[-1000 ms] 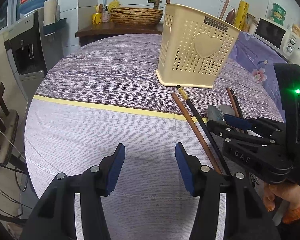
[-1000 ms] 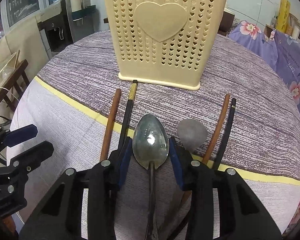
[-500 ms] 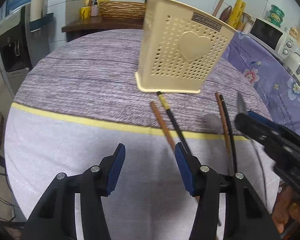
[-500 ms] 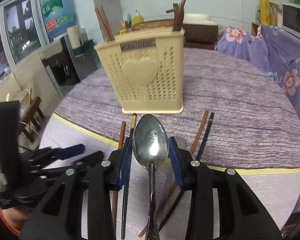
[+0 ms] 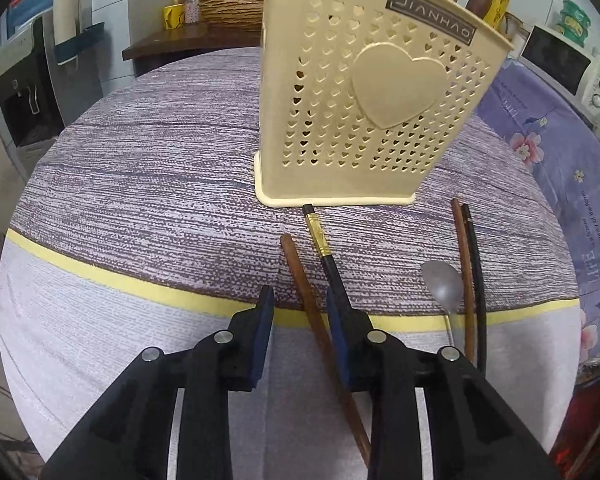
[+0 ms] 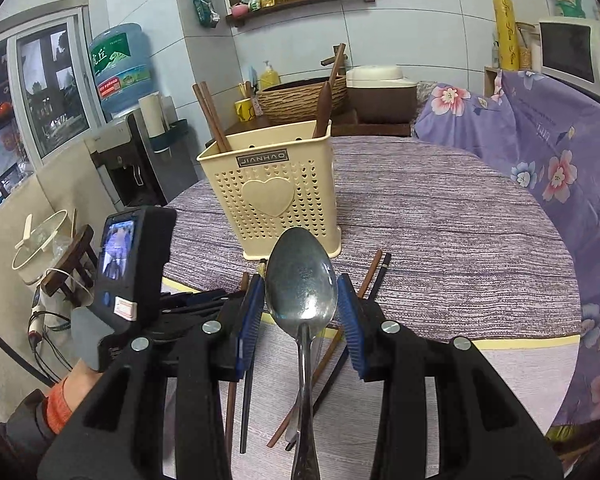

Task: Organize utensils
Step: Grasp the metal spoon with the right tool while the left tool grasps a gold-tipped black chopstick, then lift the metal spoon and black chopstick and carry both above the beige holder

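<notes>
A cream utensil holder (image 5: pixel 372 104) with heart holes stands on the round table; it also shows in the right wrist view (image 6: pixel 272 192), with brown chopsticks (image 6: pixel 210 116) and a wooden spoon (image 6: pixel 323 108) inside. My right gripper (image 6: pixel 302 300) is raised above the table, its jaws around a metal spoon (image 6: pixel 302 292) with the bowl pointing forward. My left gripper (image 5: pixel 298 316) is open, low over the table, straddling a brown chopstick (image 5: pixel 304 288). A black chopstick (image 5: pixel 328 252) lies under its right finger. Another brown and black pair (image 5: pixel 470 264) and a grey spoon (image 5: pixel 442 288) lie to the right.
The table (image 5: pixel 140 184) has a purple striped cloth with a yellow band. A water dispenser (image 6: pixel 120 92) stands at the left. A side table with a woven basket (image 6: pixel 300 96) stands behind. A microwave (image 6: pixel 576 54) sits at the right over a flowered cloth.
My right gripper has lifted the metal spoon up off the table. My left gripper has moved forward and right, so it straddles the brown chopstick near the holder.
</notes>
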Tool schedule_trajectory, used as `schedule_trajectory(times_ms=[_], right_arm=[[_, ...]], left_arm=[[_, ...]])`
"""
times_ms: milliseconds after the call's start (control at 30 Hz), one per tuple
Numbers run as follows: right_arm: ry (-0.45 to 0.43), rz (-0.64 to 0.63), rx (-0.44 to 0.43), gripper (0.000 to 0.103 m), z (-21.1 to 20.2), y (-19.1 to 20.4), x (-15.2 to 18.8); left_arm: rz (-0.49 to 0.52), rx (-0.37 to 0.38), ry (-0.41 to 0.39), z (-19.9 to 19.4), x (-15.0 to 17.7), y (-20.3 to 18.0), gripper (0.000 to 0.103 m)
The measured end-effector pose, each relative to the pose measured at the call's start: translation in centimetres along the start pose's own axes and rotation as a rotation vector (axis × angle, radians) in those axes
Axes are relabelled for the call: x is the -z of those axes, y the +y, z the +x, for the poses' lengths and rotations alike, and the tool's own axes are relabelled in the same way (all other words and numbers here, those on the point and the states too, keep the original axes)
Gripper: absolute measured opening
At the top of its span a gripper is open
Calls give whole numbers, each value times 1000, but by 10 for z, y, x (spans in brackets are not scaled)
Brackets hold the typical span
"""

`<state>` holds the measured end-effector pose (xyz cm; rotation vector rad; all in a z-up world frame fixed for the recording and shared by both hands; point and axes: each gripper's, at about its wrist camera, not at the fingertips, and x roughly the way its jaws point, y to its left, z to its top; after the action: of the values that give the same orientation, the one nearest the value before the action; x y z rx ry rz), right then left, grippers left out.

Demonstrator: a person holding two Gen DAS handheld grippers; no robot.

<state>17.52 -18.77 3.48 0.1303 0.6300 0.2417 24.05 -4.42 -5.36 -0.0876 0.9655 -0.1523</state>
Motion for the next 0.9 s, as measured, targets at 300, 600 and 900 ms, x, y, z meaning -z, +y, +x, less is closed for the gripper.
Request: schedule_trajectory(times_ms=[300, 600, 900], right_arm=[[-25, 9, 15, 38, -6, -7, 3], [-15, 23, 12, 25, -3, -9, 4], [0, 41, -2, 27, 6, -14, 6]], left_arm=[[23, -73, 12, 10, -11, -10, 20], [39, -95, 15, 14, -17, -8, 12], [38, -89, 16, 15, -18, -8, 12]])
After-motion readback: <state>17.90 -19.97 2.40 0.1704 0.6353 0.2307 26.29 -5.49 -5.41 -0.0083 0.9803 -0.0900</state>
